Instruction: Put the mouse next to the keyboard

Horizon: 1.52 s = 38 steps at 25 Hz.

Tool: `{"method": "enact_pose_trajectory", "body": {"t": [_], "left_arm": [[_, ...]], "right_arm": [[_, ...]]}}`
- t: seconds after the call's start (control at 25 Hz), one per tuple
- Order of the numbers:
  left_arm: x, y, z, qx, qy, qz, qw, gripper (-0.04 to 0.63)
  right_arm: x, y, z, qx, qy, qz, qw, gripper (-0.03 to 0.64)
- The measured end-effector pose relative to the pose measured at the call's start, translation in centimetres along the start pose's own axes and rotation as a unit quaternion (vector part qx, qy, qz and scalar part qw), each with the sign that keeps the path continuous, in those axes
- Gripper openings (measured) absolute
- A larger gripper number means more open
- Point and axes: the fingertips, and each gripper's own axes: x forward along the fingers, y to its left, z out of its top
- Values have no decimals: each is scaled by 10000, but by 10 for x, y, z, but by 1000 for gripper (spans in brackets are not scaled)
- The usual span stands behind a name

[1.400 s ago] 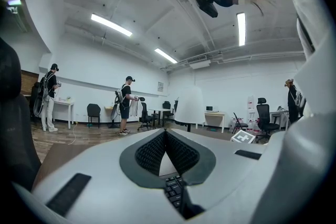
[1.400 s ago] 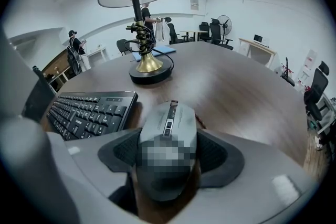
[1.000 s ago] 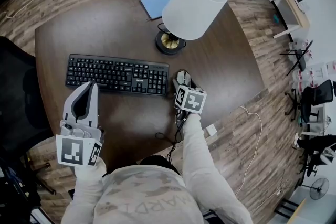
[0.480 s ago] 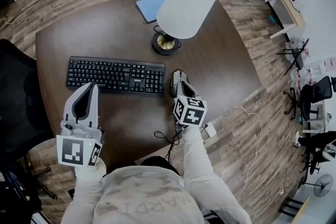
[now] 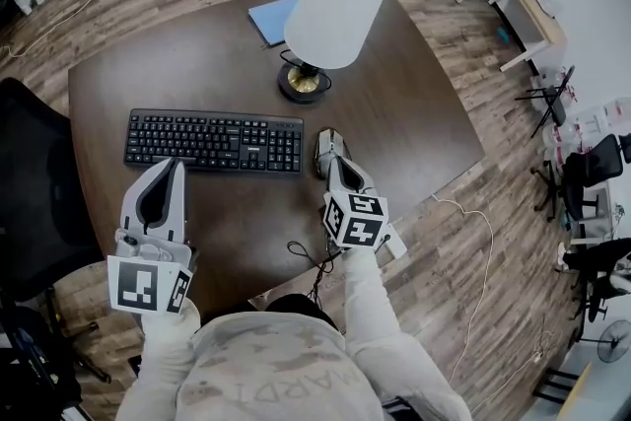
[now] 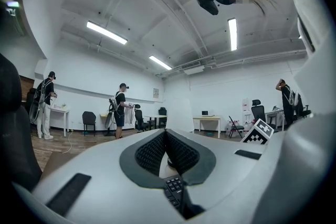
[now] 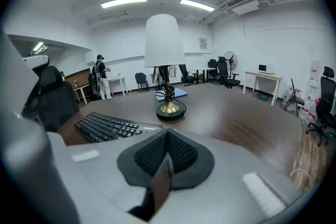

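- The mouse (image 5: 324, 144) lies on the bench (image 5: 419, 118), a little toward the near-right edge from the middle, just beside the right-hand end of the keyboard (image 5: 214, 141).
- Its long axis runs from the near edge toward the far edge, roughly square to the keyboard's length, with the far end aimed about at the lamp (image 5: 333, 13) base. I can't make out which end is the front.
- The right tongs (image 5: 335, 165) have just been closing, and their pads now meet with nothing between them. From above, their tips sit over the mouse's near end; whether they touch it I cannot tell.
- The left tongs (image 5: 175, 165) are also pressed together and empty. They hover near the keyboard's left half on the side nearer the person, well apart from the mouse.
- A blue folder (image 5: 268, 18) lies toward the far edge, behind the lamp.
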Motion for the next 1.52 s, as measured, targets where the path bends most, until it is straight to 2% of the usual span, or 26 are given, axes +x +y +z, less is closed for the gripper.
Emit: {"method": "enact_pose_trajectory", "body": {"t": [0.68, 1.52], "left_arm": [[-26, -29, 23, 151, -160, -165, 9996, 6], [-51, -62, 40, 234, -356, -429, 9982, 6]], "right_arm": [[-73, 21, 36, -82, -798, 377, 9961, 9], [-155, 31, 60, -216, -1621, 443, 9855, 11]]}}
